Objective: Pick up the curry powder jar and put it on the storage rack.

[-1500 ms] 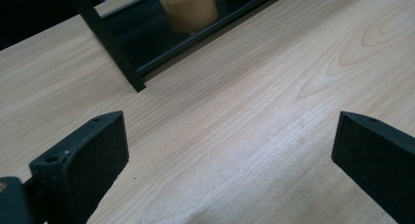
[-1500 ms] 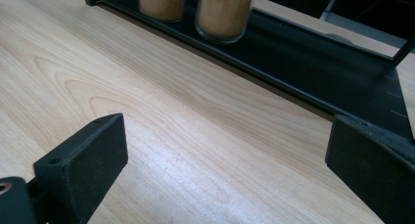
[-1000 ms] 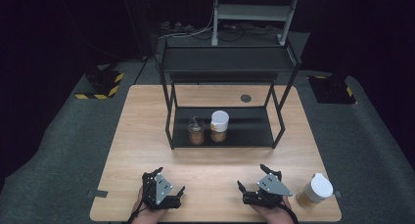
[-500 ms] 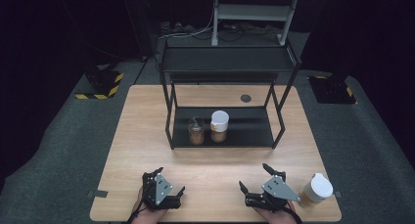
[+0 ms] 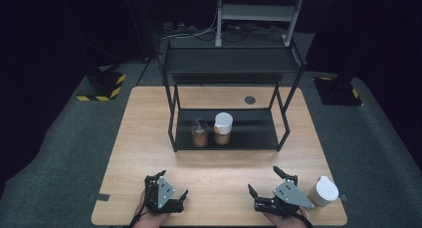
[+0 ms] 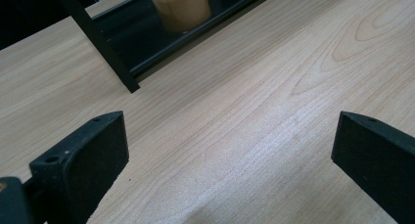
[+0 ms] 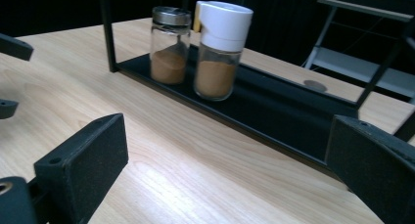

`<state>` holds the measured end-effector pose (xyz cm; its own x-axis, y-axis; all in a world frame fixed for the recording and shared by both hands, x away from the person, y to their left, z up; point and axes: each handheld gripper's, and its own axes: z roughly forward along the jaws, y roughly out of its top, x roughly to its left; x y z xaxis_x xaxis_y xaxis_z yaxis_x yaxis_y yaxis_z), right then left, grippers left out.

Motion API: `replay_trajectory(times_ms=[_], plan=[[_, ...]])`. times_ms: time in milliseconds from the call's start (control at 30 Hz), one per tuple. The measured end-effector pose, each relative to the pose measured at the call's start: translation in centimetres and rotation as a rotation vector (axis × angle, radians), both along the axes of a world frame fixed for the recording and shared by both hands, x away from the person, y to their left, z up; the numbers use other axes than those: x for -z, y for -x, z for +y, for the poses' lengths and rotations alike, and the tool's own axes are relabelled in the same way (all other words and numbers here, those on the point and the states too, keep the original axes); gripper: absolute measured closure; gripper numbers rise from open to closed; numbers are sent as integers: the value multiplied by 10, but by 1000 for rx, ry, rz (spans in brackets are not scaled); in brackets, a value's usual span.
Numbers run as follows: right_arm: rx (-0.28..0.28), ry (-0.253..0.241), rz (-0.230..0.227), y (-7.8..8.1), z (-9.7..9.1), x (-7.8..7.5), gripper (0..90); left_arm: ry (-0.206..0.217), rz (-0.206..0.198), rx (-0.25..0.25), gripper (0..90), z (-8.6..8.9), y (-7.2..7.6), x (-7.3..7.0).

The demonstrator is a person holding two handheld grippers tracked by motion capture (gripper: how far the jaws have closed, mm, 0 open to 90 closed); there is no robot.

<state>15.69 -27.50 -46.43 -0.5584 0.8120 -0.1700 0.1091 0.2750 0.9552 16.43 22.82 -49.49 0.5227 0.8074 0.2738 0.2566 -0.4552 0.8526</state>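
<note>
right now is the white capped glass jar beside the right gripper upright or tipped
Upright. The white-capped glass jar stands on the wooden table, its round cap facing up, beside the open right gripper.

In the high view, the person's hands (image 5: 286,219) were cut off by the bottom edge, and the grey plates covered most of each gripper body. The white-capped jar (image 5: 322,192) near the right gripper (image 5: 266,182) showed mostly its cap; its contents could not be told. In the left gripper view, the spice jar (image 6: 180,8) was cut off at the top edge, its lid out of frame, and a second jar beside it showed merely a sliver. In the right gripper view, the rack (image 7: 274,111) was cut off above, and the small round mark (image 7: 314,85) on the table (image 7: 171,150) was too blurred to identify.
</note>
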Motion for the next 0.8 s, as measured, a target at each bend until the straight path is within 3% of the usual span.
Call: replay_trajectory(times_ms=[800], plan=[[86,-34,-30,21,-27,-8,7,7,5,15,7,3,-1,0]])
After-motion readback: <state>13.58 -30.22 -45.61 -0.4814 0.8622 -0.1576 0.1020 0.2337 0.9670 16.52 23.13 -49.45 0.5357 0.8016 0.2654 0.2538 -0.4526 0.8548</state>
